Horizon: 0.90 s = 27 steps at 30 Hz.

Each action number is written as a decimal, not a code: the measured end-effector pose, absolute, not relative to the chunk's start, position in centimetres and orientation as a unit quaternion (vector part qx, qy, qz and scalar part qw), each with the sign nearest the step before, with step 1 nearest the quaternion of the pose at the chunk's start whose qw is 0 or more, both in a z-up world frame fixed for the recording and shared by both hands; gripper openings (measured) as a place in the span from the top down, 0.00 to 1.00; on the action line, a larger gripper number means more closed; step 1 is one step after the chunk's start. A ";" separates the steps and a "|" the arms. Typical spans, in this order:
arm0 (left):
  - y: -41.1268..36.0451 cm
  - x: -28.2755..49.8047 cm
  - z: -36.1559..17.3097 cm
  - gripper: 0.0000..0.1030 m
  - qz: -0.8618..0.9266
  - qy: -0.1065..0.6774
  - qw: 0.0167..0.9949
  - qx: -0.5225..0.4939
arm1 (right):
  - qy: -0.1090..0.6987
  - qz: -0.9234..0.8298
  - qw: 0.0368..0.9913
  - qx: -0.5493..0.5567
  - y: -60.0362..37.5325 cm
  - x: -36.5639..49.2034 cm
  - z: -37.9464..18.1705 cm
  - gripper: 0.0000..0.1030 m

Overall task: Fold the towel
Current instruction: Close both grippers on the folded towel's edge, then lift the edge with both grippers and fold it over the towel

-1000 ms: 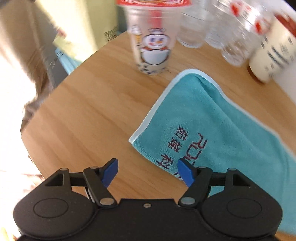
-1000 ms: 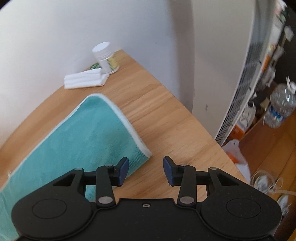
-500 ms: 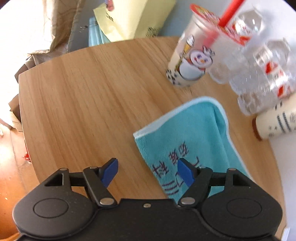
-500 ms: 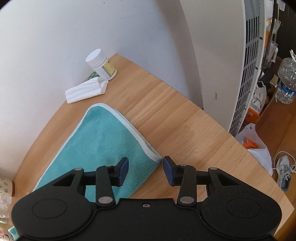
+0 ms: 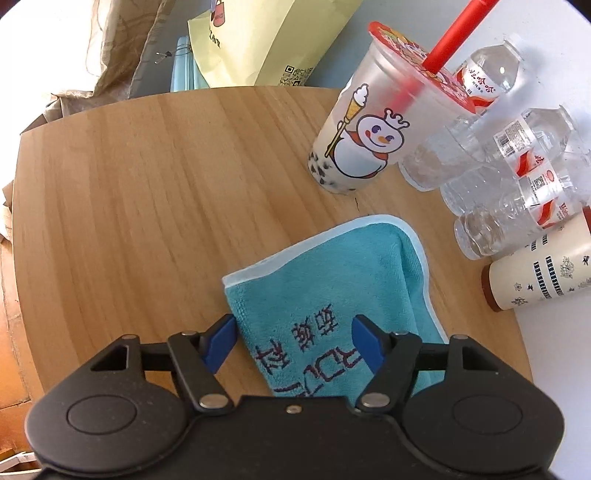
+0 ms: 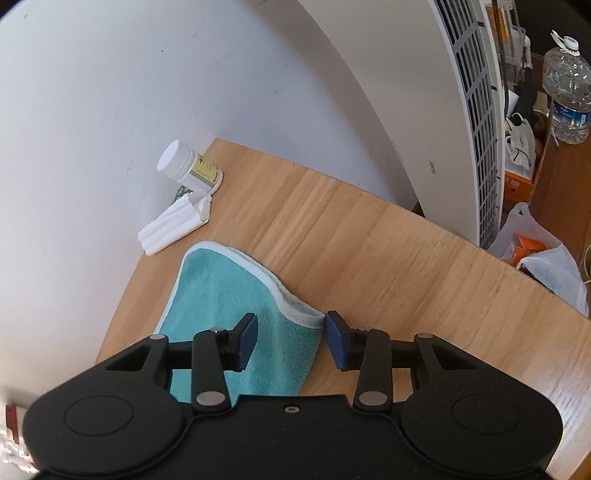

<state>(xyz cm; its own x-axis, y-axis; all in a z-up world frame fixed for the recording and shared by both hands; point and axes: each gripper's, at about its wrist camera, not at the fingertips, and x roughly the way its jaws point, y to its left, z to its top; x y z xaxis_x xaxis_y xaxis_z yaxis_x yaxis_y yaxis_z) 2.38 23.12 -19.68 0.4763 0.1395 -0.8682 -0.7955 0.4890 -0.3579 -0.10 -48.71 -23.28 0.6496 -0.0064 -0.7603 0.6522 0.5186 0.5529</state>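
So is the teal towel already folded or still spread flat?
Already folded at least once: the towel shows doubled layers at its edges on the table. How many folds, cannot tell.

Your rounded wooden table (image 5: 155, 177) carries the teal towel (image 5: 332, 280), a bubble-tea cup (image 5: 369, 140), clear bottles (image 5: 517, 184), a paper cup (image 5: 543, 273), a white jar (image 6: 190, 166) and folded tissues (image 6: 173, 229).

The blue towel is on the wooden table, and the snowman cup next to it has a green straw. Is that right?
Almost. The straw in the snowman cup is red, not green; the left wrist view shows it poking through the red lid. The rest holds: the blue towel lies on the wooden table, with the cup standing just beyond it.
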 end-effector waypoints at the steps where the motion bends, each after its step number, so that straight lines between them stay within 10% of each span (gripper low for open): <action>1: 23.2 2.4 -19.7 0.44 0.308 0.409 0.761 -0.398 | 0.363 -0.210 0.792 0.444 -48.7 0.0 -23.3 0.61; 4: 23.4 2.6 -19.7 0.54 0.311 0.412 0.763 -0.389 | 0.370 -0.216 0.792 0.434 -48.5 0.3 -23.3 0.81; 11: 23.5 2.8 -20.0 0.85 0.324 0.422 0.765 -0.364 | 0.385 -0.230 0.790 0.419 -48.4 0.5 -23.3 0.91; 27: 23.6 2.6 -19.6 0.88 0.296 0.441 0.787 -0.313 | 0.382 0.052 0.900 0.201 -34.0 7.0 -14.9 0.94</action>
<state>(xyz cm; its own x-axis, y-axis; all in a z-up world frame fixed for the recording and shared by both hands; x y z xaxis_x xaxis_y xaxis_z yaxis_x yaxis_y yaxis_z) 2.63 23.56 -19.64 0.4351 0.1898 -0.8802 -0.7423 0.6289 -0.2313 7.05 -34.04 -14.91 0.7025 0.2481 -0.6671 0.0594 0.9136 0.4023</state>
